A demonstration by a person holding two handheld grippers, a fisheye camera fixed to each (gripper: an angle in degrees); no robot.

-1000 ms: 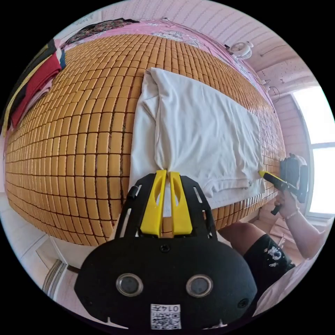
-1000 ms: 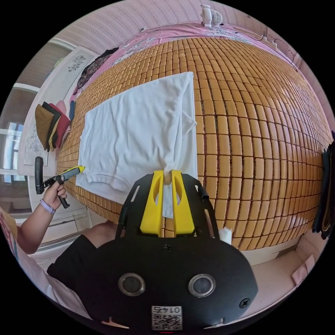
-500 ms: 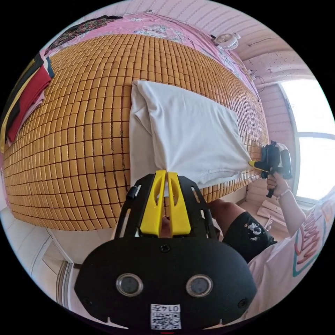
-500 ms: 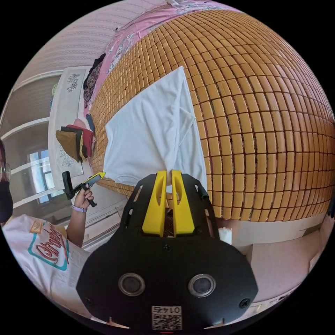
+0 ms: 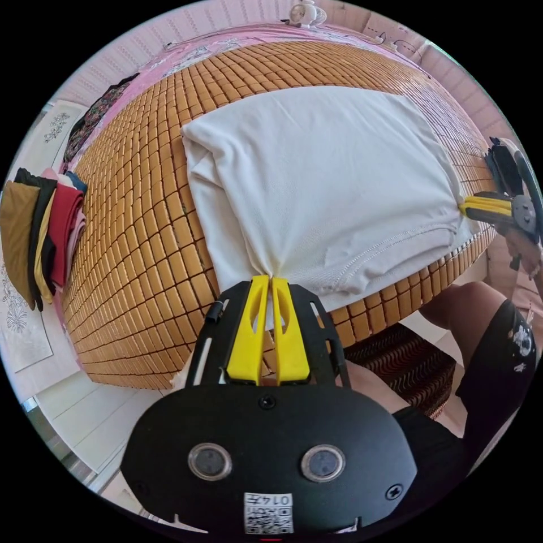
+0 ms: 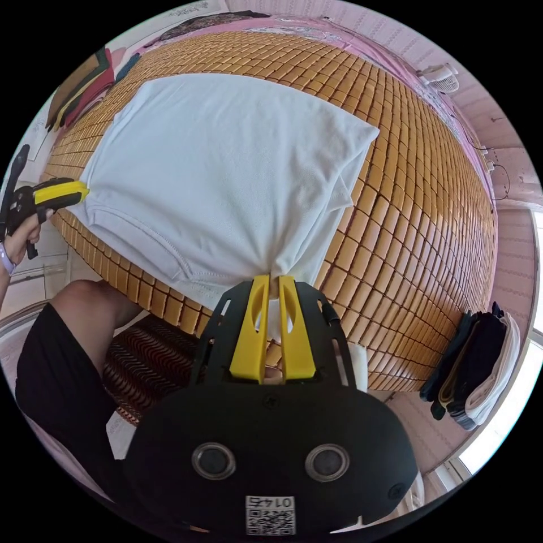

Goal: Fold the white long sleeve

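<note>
White long sleeve (image 5: 317,181) lies folded on the bamboo mat (image 5: 141,237), centre frame, long axis running left-right in both views. Left gripper (image 5: 270,281) jaws pinch one near corner; right gripper (image 6: 272,280) jaws pinch the other. Hem edge sits near the mat's front edge. Bare mat left and beyond. Stacked clothes (image 5: 39,232) far left.

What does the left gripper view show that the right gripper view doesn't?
Left gripper view: a flower-patterned white panel. Right gripper view: a dark clothes stack beyond the bamboo mat. Both: the white long sleeve lying on that mat, pinched at its near corners by the left gripper and right gripper, both shut.
</note>
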